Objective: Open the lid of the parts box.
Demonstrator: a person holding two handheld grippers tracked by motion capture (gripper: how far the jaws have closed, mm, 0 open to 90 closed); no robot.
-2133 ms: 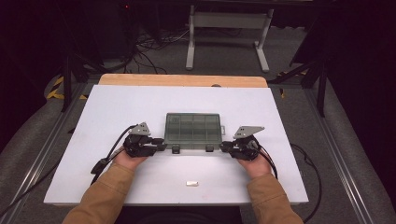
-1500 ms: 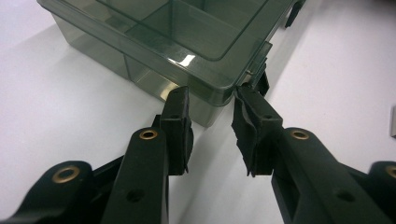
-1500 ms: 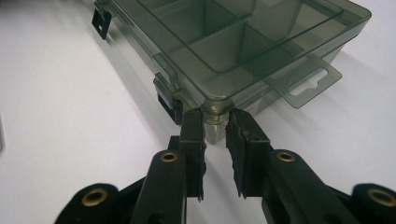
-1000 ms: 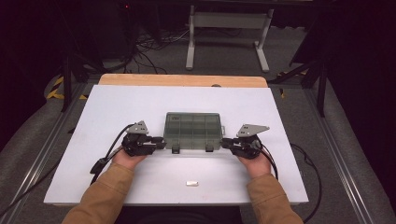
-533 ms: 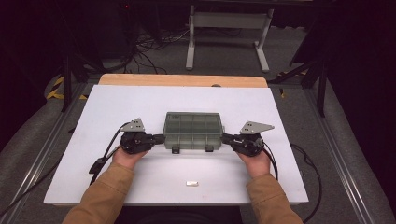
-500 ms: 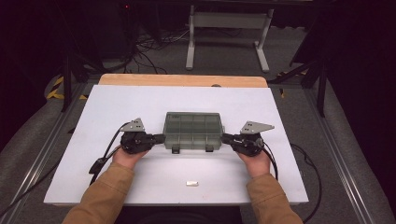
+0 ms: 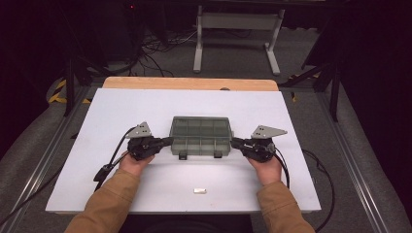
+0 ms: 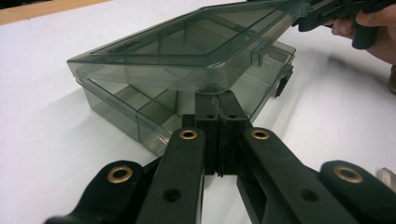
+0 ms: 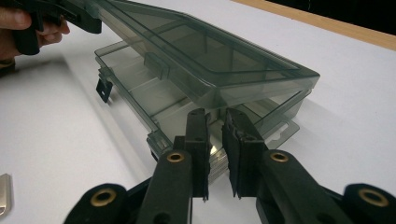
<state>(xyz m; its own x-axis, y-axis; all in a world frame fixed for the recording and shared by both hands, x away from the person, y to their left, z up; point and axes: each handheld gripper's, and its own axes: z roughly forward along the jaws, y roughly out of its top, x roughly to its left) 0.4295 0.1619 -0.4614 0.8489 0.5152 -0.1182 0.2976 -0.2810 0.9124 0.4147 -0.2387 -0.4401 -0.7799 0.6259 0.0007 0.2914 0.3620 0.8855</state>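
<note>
A smoky clear compartment box (image 7: 200, 135) lies mid-table, and its lid (image 8: 187, 46) is tilted up off the base at the front. My left gripper (image 7: 167, 141) is at the box's left end. Its jaws have just been closing and now stand shut with nothing between them, the tips (image 8: 218, 95) tucked under the lid's edge. My right gripper (image 7: 234, 142) is at the right end. Its jaws (image 9: 215, 114) stand a narrow gap apart under the lid (image 9: 196, 51), pinching nothing that I can see. Each gripper view also shows the other gripper at the lid's far end.
The white table (image 7: 145, 107) has a wooden strip (image 7: 189, 83) along its far edge. A small metal piece (image 7: 199, 191) lies near the front edge, between the forearms. Two dark latches (image 7: 183, 155) hang from the box's front. Cables trail off both grippers.
Both hands have kept their places at the box's ends. The lid, which lay flat at first, now stands raised at the front.
</note>
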